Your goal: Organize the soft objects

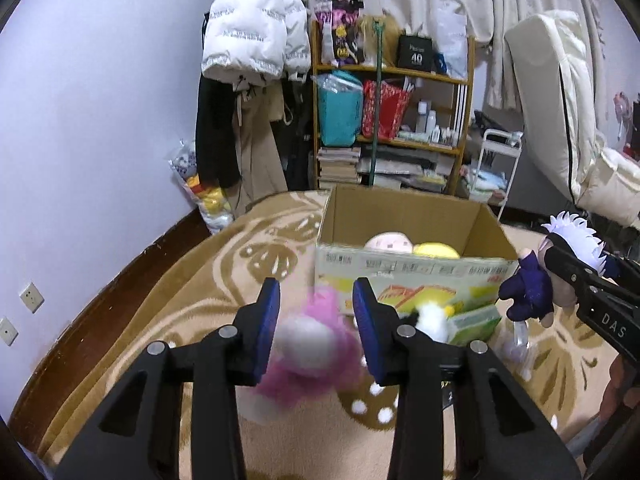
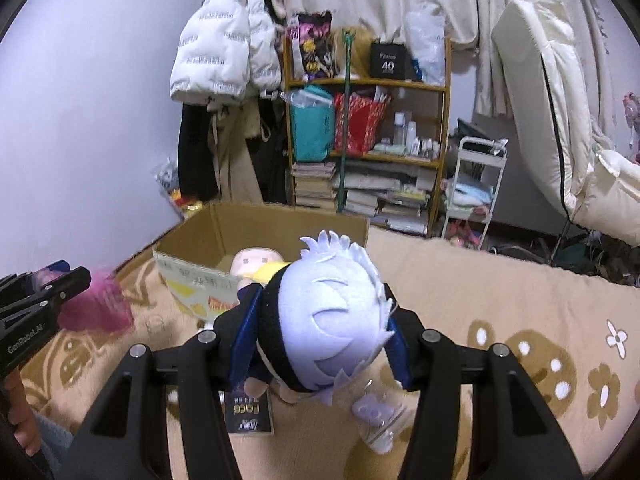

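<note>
Item 1, left: left hand-held gripper (image 1: 316, 320), blue pads closed on a pink plush toy (image 1: 308, 344), blurred in the left wrist view. The toy sits between the pads and droops below them; its pale round part faces the camera. In the right wrist view the same toy shows as a pink blur at the tip of the left tool.

Item 2, centre: cardboard box (image 1: 404, 216), open-topped, standing on the patterned carpet (image 1: 160, 308). Inside lie a pale pink plush (image 1: 388, 243) and a yellow plush (image 1: 436, 250), side by side against the near wall. The box is ahead of both tools, its near wall just beyond the left pads.

Item 3, right: right hand-held gripper (image 2: 320, 336), pads clamped on either side of the head of a white-haired plush doll (image 2: 332, 320). The doll's dark blue body hangs beneath, clear of the carpet.

Handling note, as a judgement: the step in hand appears to be carrying both toys to the box. Each should be brought over the open top, past the near wall, before the grip is let go, so that the dangling parts clear the rim. Dropping toward the free space behind the two plushes already inside would keep them from spilling. The two tools are best released one after the other to avoid collision.

Loose items: a small dark booklet (image 2: 250, 414) and a pale packaged trinket (image 2: 380, 420) lie on the carpet beneath the right tool.
</note>
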